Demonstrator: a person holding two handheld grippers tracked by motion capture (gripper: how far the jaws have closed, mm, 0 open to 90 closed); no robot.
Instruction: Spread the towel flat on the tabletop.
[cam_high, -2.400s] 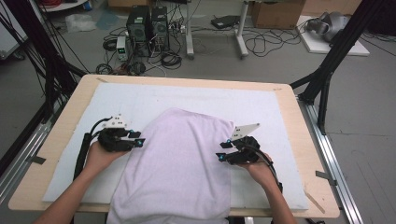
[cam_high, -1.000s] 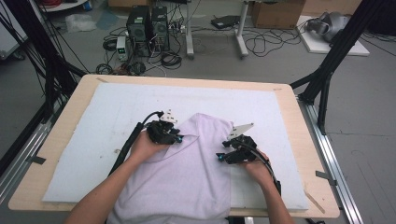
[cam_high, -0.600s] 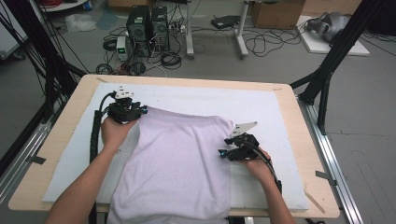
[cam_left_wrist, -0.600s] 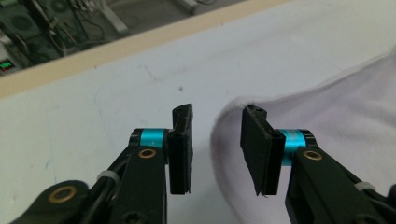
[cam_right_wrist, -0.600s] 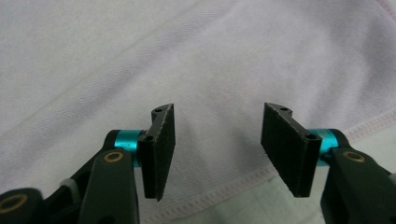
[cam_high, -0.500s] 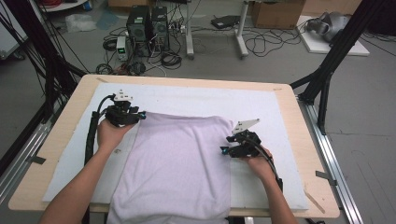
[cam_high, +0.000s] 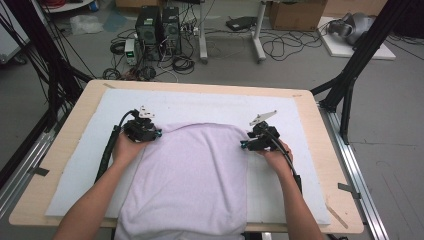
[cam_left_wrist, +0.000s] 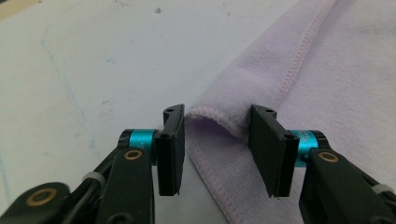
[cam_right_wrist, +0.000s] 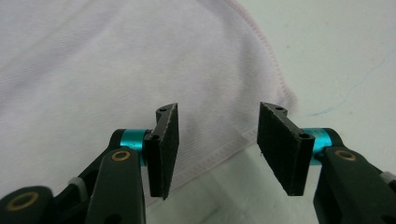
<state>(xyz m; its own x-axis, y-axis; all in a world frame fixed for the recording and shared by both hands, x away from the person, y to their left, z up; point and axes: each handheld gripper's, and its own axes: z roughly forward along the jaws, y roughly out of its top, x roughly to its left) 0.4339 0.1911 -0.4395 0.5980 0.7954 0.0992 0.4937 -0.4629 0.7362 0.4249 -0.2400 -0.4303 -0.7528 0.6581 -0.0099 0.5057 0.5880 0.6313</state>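
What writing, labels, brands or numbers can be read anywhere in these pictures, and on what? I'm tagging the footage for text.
None can be read.
The lilac towel bears no print or tag on the side shown.
The white mat has only faint blue scribble lines, no letters.
The left gripper and right gripper carry no marking.
The computer towers and cardboard box on the floor are too small and blurred to show any label.

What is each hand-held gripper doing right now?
Left hand-held gripper: open, straddling the pale lilac cloth's folded corner.
Right hand-held gripper: open over its hem.
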